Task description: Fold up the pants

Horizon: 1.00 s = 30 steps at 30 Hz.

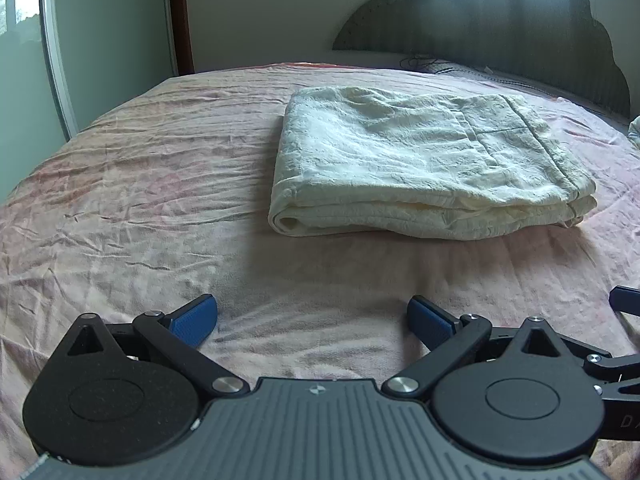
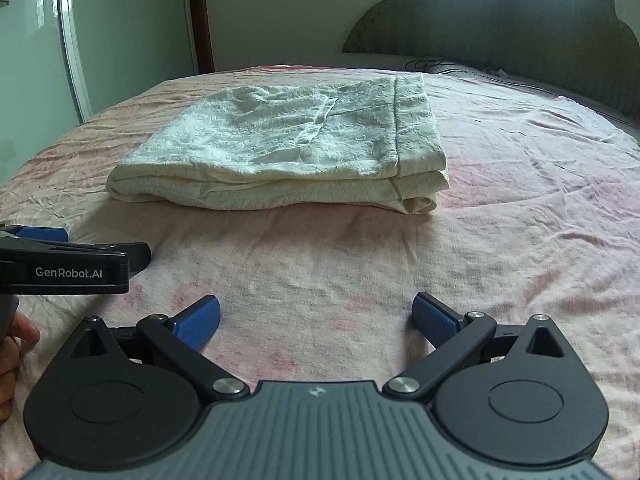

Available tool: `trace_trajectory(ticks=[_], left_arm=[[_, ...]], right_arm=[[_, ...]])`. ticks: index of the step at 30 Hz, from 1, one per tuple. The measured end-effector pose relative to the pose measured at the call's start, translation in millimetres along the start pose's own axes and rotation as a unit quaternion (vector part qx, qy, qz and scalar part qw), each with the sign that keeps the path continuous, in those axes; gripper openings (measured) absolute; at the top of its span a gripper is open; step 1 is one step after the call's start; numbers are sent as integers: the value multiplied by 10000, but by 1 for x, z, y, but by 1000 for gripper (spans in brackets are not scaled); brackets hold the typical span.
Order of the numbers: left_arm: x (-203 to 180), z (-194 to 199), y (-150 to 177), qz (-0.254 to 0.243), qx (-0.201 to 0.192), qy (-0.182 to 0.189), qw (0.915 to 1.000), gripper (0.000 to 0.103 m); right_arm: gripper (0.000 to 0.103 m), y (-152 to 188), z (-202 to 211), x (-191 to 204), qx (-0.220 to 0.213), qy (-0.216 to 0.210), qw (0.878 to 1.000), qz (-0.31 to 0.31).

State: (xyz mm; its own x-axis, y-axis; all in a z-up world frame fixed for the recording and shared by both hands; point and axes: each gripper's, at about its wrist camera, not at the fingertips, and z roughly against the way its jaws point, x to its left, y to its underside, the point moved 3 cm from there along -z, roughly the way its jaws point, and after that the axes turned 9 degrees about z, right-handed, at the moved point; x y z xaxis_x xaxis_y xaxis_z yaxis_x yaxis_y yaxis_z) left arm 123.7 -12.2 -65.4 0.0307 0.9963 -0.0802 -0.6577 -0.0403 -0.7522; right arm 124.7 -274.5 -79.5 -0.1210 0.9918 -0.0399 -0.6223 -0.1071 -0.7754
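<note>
L gripper (image 1: 312, 320): being held low over the bedsheet (image 1: 120, 200), fingers spread wide, nothing being gripped; body also being seen at the left edge of the right wrist view.
R gripper (image 2: 316, 320): being held alongside, fingers likewise spread wide, empty; a hand (image 2: 12, 360) is partly being seen at the frame edge beside it.
Gap ahead: bare sheet is being left betw. both grippers and the garment; no contact w/ cloth.
Pants (image 2: 288, 148): cream, lying in a compact multi-layer stack mid-bed, beyond both grippers; judged folded, task prob. at or near end.
Risk 1: near edge is showing loose, rounded layers; if re-gripped, only the top ply may be getting pinched, so stack is being peeled open.
Risk 2: sheet is wrinkled & soft; low approach may be dragging sheet, shifting the stack.
Headboard (image 2: 520, 20): far end, well apart, no hazard judged.
</note>
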Motion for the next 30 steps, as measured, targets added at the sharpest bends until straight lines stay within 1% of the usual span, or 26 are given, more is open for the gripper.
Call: trace_trajectory(ticks=[14, 19, 22, 27, 30], left_arm=[[-3, 3, 2, -86, -188, -115, 9997, 103], [1, 2, 1, 34, -139, -28, 9999, 103], [1, 2, 2, 61, -128, -12, 9999, 103], [1, 2, 2, 52, -132, -17, 9999, 103], [1, 2, 2, 52, -133, -17, 9999, 103]], right_arm=[[103, 1, 1, 1, -43, 26, 10000, -35], [103, 0, 2, -1, -72, -49, 9999, -105], [103, 0, 3, -7, -67, 113, 9997, -197], [103, -1, -1, -5, 19, 193, 9998, 19], [103, -1, -2, -3, 5, 181, 9998, -1]])
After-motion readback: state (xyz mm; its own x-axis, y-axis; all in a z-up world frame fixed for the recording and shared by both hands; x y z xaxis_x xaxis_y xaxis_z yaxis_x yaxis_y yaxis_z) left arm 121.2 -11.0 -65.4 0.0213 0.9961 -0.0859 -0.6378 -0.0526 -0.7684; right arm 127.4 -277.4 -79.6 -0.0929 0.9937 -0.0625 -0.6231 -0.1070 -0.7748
